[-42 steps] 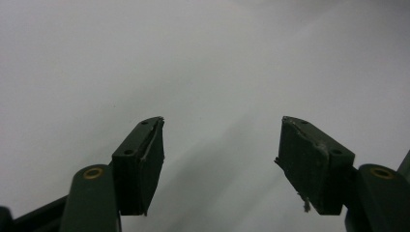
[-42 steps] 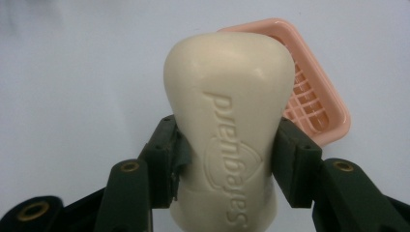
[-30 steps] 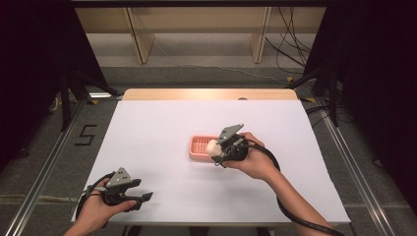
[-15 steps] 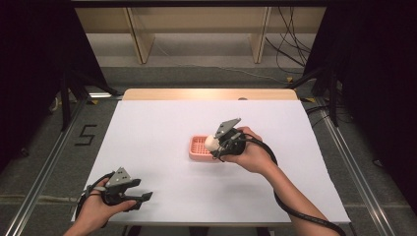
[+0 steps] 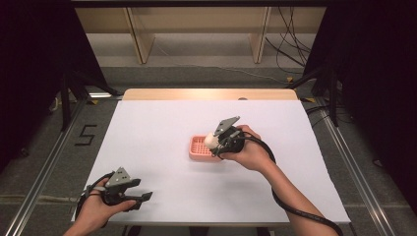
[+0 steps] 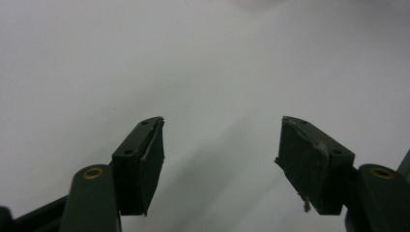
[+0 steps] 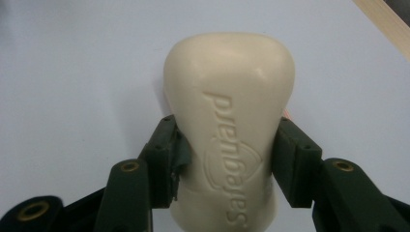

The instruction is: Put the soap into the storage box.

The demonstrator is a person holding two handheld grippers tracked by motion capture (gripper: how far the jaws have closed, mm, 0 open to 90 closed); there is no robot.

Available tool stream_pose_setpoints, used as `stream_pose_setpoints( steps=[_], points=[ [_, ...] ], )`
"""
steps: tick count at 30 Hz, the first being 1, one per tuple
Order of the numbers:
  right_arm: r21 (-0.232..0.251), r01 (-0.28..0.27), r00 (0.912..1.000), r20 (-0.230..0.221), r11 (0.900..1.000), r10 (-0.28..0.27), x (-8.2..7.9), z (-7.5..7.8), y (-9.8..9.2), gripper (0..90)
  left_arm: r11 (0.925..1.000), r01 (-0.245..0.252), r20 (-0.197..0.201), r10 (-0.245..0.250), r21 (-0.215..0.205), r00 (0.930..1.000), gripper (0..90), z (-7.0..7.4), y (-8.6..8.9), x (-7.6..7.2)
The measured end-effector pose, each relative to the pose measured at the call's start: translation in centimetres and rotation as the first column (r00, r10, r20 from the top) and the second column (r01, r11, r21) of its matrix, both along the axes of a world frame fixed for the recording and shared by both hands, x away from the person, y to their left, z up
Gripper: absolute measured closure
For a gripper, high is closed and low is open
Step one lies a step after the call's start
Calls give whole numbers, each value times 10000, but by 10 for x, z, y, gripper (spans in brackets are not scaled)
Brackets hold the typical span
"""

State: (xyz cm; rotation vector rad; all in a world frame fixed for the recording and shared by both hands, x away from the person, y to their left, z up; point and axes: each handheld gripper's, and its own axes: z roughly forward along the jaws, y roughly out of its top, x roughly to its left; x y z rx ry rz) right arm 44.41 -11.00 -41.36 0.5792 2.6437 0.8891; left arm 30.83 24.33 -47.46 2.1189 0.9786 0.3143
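Note:
A cream bar of soap [image 7: 229, 130] with raised lettering is clamped between the two black jaws of my right gripper [image 7: 226, 159], which is shut on it. From above, that right gripper [image 5: 216, 141] holds the soap [image 5: 211, 140] just over the right end of a pink slotted soap dish [image 5: 199, 148] in the middle of the white table. My left gripper [image 5: 140, 196] rests near the front left corner. Its left gripper [image 6: 220, 162] jaws stand wide open over bare white surface.
The white table top [image 5: 162, 123] ends in a wooden strip [image 5: 211, 94] at the back. Metal rails [image 5: 46, 162] run along both sides on the floor. A black cable [image 5: 287, 206] trails from the right gripper along the forearm.
The right gripper with the soap has lifted slightly and shifted up and back over the dish. The left gripper has stayed where it was.

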Motion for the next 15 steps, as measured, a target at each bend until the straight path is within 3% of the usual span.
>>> stream_pose_setpoints(
  steps=[1,3,5,6,15],
  points=[
    [16,17,9999,115,10000,-17,1,-1,0,506,10000,6,20,-6,82,10000,327,0,0,0],
    [20,-23,10000,-74,10000,23,1,0,1,506,10000,6,12,-6,67,10000,327,0,0,0],
    [14,303,9994,-135,9995,-303,0,-2,2,506,10000,9,12,-9,70,10000,327,0,0,0],
    [-4,54,10000,-23,10000,-54,3,-1,1,506,10000,8,14,-8,73,10000,327,0,0,0],
    [34,259,9997,-30,9997,-258,6,-2,5,506,9998,138,113,-140,107,9998,327,1,1,1]
  ],
)
